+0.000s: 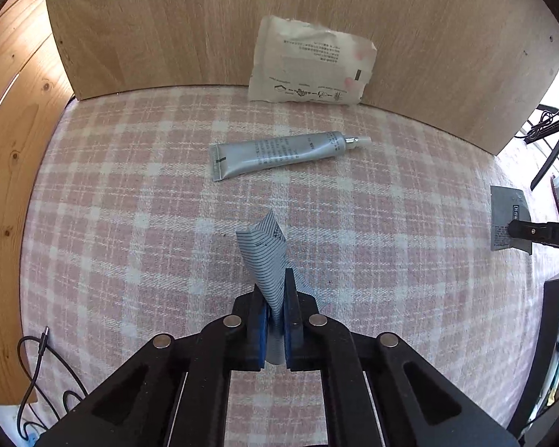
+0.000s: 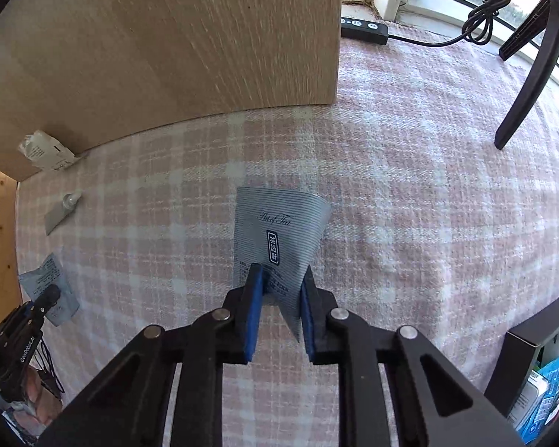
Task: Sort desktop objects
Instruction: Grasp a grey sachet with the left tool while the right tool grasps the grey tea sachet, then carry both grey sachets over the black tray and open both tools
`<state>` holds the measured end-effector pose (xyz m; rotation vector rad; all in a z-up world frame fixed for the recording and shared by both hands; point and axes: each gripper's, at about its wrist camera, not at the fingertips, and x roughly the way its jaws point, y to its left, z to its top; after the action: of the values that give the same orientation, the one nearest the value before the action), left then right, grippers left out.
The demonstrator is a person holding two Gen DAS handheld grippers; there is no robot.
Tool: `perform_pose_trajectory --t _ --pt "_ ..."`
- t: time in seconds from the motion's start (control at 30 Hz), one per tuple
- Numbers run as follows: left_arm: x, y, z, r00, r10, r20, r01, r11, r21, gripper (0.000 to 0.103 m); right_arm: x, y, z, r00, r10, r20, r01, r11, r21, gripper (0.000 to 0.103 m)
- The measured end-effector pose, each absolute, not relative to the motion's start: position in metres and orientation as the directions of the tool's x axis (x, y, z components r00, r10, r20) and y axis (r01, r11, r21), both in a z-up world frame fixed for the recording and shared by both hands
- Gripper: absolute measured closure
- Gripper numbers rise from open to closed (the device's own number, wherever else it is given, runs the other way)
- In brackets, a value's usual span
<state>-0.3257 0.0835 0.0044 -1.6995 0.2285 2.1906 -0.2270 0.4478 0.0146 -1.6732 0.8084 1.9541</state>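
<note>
My left gripper is shut on a striped grey-blue tea sachet and holds it upright over the pink plaid tablecloth. My right gripper is closed on a second striped tea sachet, which bends between the blue pads. A silver tube with a white nozzle lies ahead of the left gripper. A crumpled white packet leans against the wooden board. The right gripper and its sachet show at the right edge of the left wrist view. The left gripper shows in the right wrist view.
The upright wooden board stands behind the cloth. A black power strip and cable lie by the window. A black stand leg rises at the right. A black box sits at the near right. Cables hang at the near left.
</note>
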Motion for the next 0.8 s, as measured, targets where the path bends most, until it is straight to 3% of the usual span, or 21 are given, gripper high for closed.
perform_pose_trajectory --t 0.47,0.57,0.8 --pt "-0.262 0.095 0.075 -0.268 0.261 -0.927 -0.423 -0.897 -0.130 0.098 -0.102 0.407 0.073 -0.346 -0.080 -0.935 -0.616 -0.732 0.291 0.091" --pt "-0.239 0.107 0.093 -0.274 0.275 -0.922 -0.452 -0.883 -0.129 0.098 -0.108 0.437 0.092 -0.370 -0.069 -0.927 -0.616 -0.729 0.300 0.091" --pt "-0.181 0.158 0.125 -0.263 0.337 -0.904 -0.556 -0.819 -0.143 0.098 -0.031 0.470 0.109 -0.405 -0.018 -0.914 -0.657 -0.690 0.304 0.091"
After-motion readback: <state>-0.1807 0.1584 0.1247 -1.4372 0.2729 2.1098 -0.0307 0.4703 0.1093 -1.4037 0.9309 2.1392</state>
